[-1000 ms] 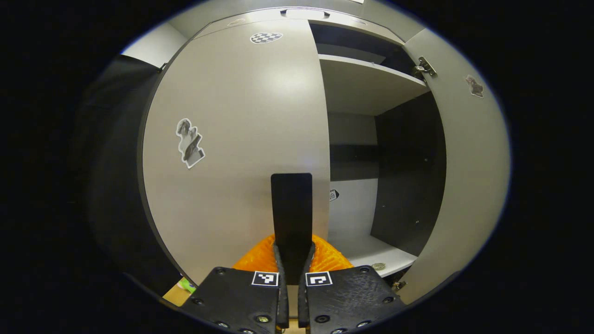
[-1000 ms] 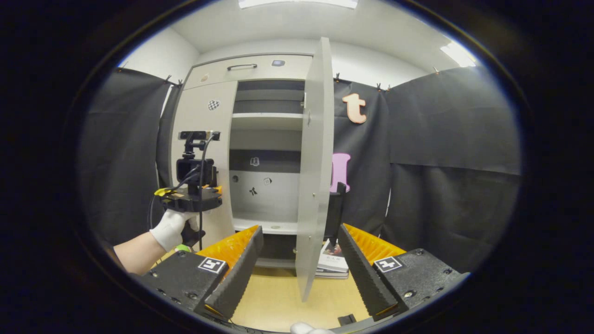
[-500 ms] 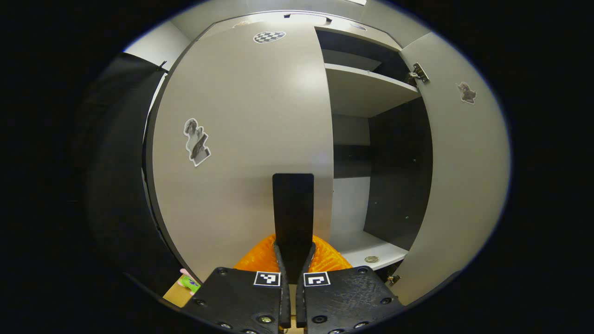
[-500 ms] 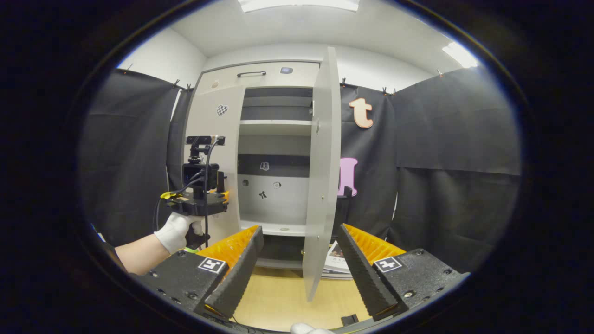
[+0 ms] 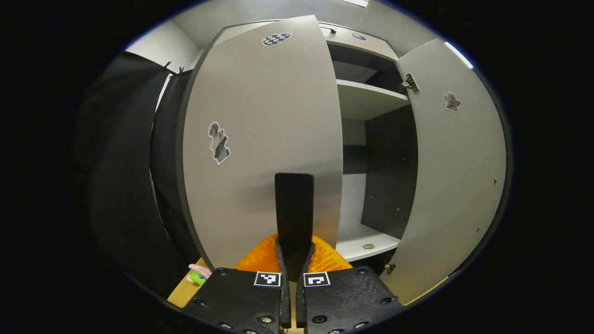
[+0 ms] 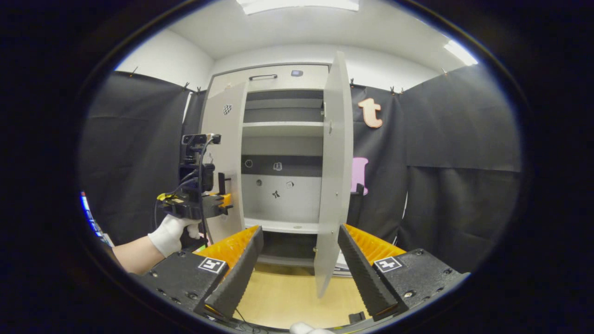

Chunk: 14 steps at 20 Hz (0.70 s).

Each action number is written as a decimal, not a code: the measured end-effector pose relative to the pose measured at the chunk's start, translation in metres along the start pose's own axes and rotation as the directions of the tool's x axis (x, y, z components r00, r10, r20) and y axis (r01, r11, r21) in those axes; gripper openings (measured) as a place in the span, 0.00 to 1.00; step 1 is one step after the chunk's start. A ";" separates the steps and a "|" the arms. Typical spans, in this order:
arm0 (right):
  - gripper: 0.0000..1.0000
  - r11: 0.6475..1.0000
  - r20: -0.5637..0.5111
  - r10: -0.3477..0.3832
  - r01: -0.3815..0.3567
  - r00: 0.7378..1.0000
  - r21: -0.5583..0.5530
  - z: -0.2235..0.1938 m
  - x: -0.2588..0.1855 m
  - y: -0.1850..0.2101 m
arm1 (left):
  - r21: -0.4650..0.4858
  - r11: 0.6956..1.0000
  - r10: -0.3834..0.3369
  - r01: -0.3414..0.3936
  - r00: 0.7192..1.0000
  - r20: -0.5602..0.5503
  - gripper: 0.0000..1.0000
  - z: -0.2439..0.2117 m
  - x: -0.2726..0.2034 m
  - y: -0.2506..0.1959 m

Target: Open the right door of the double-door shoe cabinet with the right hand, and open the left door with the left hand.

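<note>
In the left gripper view, the left gripper (image 5: 294,260) is clamped on the black handle (image 5: 294,208) of the left door (image 5: 264,139), which stands partly ajar straight ahead; opening it is the step in hand, and it calls for pulling further outward. Beyond, to the right, a small round thing, perhaps a coin (image 5: 368,246), lies on the bottom shelf (image 5: 357,239). In the right gripper view, the right gripper (image 6: 299,260) hangs spread apart and empty, the right door (image 6: 335,171) swung wide ahead between its fingers.
</note>
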State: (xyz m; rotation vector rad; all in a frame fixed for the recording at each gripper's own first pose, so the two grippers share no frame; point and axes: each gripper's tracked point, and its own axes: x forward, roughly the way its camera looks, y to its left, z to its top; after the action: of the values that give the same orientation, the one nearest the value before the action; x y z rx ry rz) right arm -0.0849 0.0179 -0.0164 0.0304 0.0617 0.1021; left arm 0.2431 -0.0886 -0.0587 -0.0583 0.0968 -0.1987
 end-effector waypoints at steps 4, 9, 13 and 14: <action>1.00 1.000 0.004 0.029 -0.029 1.000 0.003 -0.002 -0.008 0.008 | 0.008 1.000 0.021 -0.021 1.000 0.004 0.04 -0.002 -0.013 0.010; 1.00 0.997 -0.001 0.069 -0.069 0.998 0.017 -0.005 -0.007 0.021 | 0.017 0.999 0.052 -0.052 0.999 0.002 0.03 -0.005 -0.032 0.028; 0.97 0.993 -0.007 0.115 -0.115 0.993 0.011 -0.007 -0.003 0.037 | 0.002 0.996 0.088 -0.088 0.996 0.002 0.03 -0.004 -0.047 0.046; 0.97 0.992 -0.007 0.125 -0.125 0.992 0.009 -0.006 -0.002 0.040 | -0.001 0.996 0.094 -0.094 0.996 0.003 0.02 -0.004 -0.050 0.051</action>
State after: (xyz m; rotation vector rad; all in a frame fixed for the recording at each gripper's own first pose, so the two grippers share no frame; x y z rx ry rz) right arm -0.0918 0.0579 -0.0210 0.0426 0.0674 0.2275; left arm 0.2037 -0.0284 -0.0616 -0.0552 0.0962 -0.1046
